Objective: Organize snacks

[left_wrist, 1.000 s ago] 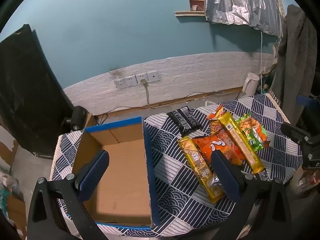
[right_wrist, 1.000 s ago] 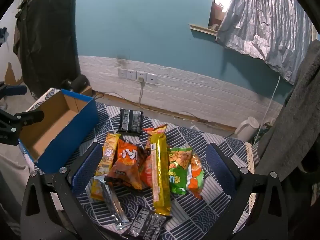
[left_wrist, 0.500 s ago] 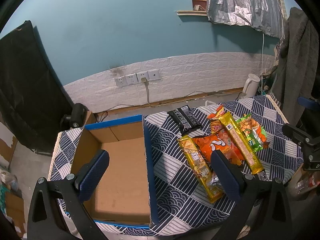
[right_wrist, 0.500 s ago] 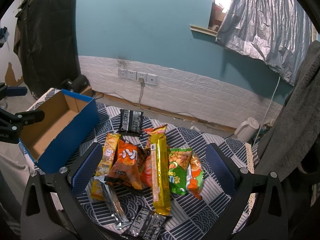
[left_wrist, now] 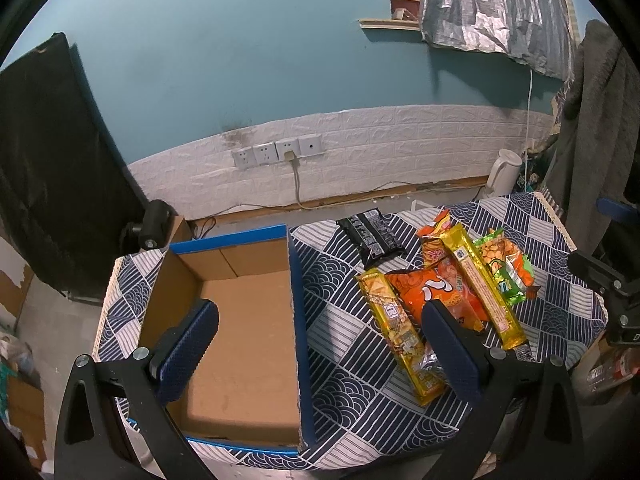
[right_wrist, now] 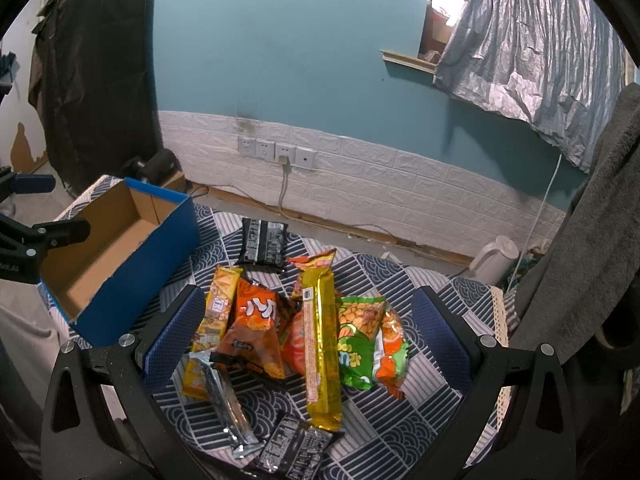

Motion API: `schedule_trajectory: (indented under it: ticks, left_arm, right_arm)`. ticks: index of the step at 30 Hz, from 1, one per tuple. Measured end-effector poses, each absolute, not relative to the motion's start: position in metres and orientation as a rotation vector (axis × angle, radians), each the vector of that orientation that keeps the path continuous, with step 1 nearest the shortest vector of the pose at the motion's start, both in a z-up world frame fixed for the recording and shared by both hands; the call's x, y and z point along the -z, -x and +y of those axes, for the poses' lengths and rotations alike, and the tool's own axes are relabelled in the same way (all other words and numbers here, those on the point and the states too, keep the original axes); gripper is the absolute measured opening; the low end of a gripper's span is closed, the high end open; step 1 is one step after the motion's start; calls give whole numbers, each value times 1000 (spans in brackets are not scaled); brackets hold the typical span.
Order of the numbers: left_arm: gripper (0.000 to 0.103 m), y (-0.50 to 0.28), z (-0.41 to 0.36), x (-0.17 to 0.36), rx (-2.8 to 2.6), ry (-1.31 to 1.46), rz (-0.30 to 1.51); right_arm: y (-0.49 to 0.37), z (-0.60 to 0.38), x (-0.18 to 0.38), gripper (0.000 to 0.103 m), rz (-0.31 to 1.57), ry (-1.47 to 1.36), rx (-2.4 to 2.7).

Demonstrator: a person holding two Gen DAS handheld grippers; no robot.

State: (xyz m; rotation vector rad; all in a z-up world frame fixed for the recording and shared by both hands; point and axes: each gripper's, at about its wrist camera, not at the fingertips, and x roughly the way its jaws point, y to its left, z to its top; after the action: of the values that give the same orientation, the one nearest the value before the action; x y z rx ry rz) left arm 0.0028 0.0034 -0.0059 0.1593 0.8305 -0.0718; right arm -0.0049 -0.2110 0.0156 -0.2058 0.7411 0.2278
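Note:
An empty blue cardboard box stands on the left of the patterned table. A heap of snack packets lies to its right: a long gold pack, an orange chip bag, a yellow bar, a green-orange bag, a silver bar and black packs. My left gripper hangs open above the box's right wall. Above the heap my right gripper is open, holding nothing.
The tablecloth ends close at the near edge. A white kettle sits on the floor by the brick-pattern wall, with sockets and a cable. A grey garment hangs at the right; a black cloth at the left.
The left wrist view has drifted slightly to the right and back; box and snacks lie as before. Both grippers stay open.

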Motion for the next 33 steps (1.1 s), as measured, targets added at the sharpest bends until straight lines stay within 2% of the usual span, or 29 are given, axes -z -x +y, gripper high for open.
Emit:
schedule_trajectory:
  ticks: [33]
  left_arm:
    - [102,-4,3,15,82,-152,861]
  right_arm:
    - [7,-210,-13,101,749,215,-226]
